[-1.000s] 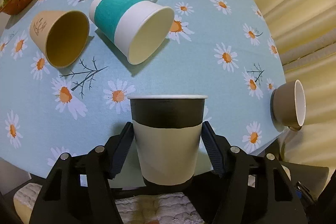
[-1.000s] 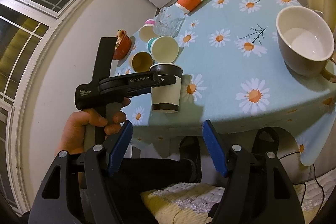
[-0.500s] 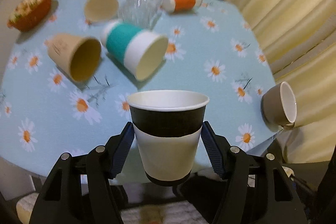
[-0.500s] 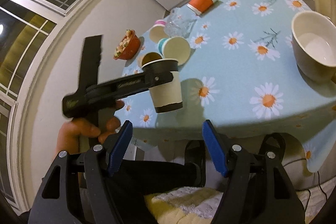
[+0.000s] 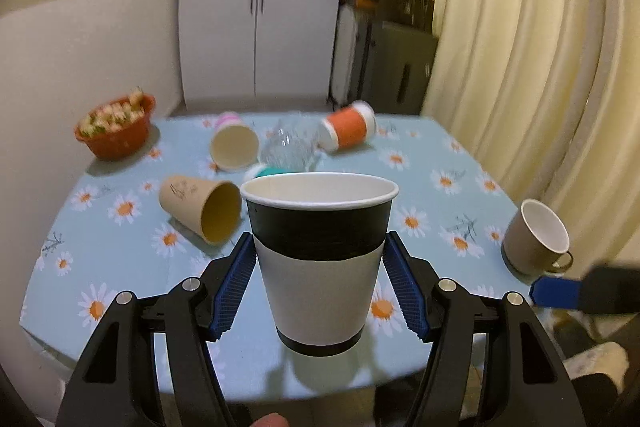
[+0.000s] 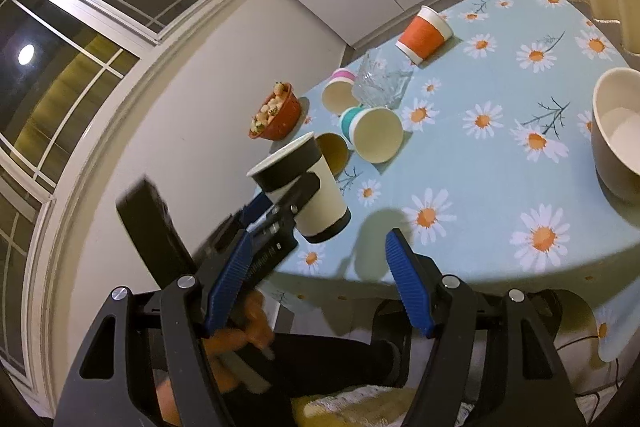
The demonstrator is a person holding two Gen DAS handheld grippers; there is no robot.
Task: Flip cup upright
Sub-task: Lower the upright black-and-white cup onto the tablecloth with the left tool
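The left claw (image 5: 320, 283) squeezes the paper cup (image 5: 320, 267) around its middle, mouth up, in the air above the counter (image 5: 432, 163). The cup looks light and easy to crush. The right claw (image 6: 318, 291) is open, holding nothing.

Both tongs same build: left tongs (image 5: 320, 283) and right tongs (image 6: 318, 283) have black plastic arms with triangular cutouts, silver round screw heads at the pivots, blue ribbed pads (image 5: 236, 287) on the tips. Bare skin on the left hand (image 6: 244, 327) at 7 o'clock; dark trousers below.
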